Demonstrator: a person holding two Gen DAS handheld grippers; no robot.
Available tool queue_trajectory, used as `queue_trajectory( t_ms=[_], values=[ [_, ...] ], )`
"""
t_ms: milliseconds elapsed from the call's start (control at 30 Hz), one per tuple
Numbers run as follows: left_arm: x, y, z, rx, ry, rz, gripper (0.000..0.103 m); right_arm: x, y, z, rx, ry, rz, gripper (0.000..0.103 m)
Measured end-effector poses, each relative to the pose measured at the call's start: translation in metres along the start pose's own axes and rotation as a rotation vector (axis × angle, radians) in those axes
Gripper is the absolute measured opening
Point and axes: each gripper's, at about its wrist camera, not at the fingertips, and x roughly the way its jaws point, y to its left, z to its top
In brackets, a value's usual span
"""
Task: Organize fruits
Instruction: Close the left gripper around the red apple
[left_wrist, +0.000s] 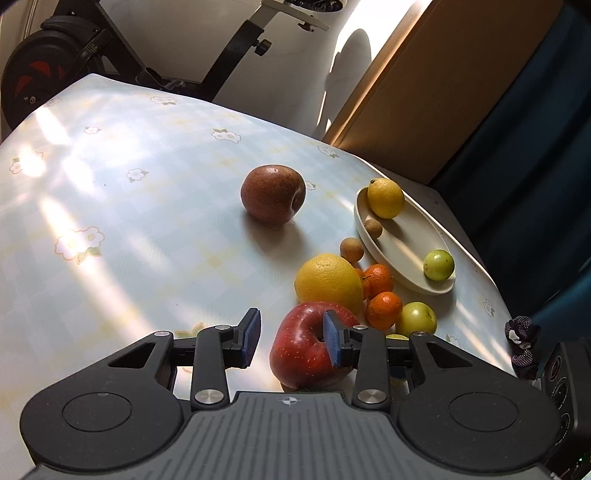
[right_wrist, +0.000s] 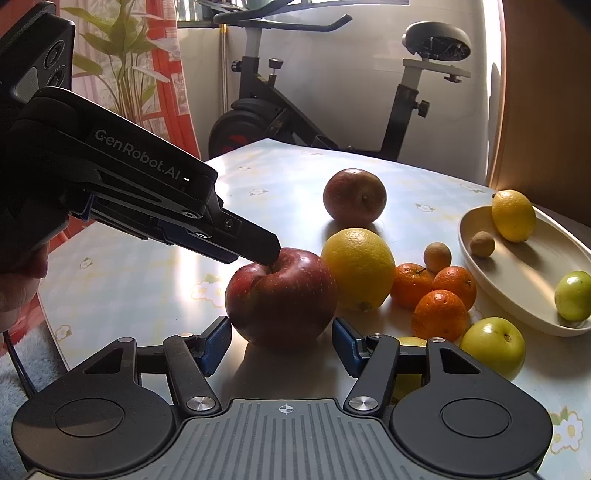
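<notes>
A shiny red apple (right_wrist: 280, 295) sits on the flowered table, just ahead of my right gripper (right_wrist: 280, 343), which is open with a blue pad at each side of the apple's near face. My left gripper (left_wrist: 291, 338) is also open. One of its fingers (right_wrist: 258, 247) rests at the apple's (left_wrist: 306, 354) stem dimple, the other hangs off to the left. Behind lie a yellow citrus (right_wrist: 358, 267), three mandarins (right_wrist: 439, 314), a green fruit (right_wrist: 493, 345) and a dull red apple (right_wrist: 354, 195). The cream plate (right_wrist: 517, 273) holds a lemon (right_wrist: 513, 216), a green fruit and a small brown one.
A small brown fruit (right_wrist: 437, 256) lies between the citrus and the plate. The plate (left_wrist: 402, 240) sits near the table's right edge. An exercise bike (right_wrist: 314, 110) stands beyond the far edge, a wooden cabinet (left_wrist: 443, 92) to the right. A hand (right_wrist: 18, 288) holds the left gripper.
</notes>
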Motion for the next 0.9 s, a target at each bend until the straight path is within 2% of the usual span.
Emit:
queue_trajectory(
  t_ms=[433,767,900],
  values=[
    [0.015,0.008,-0.004,-0.047,0.054,-0.119,0.039,0.002,0.0,0.002,-0.028,0.001,-0.004,0.062],
    [0.015,0.019,-0.007,-0.073,0.063,-0.173,0.039,0.002,0.0,0.002,-0.049,0.002,-0.002,0.063],
    [0.016,0.02,-0.009,-0.077,0.075,-0.169,0.041,0.002,0.0,0.002,-0.049,0.002,0.001,0.063]
  ],
)
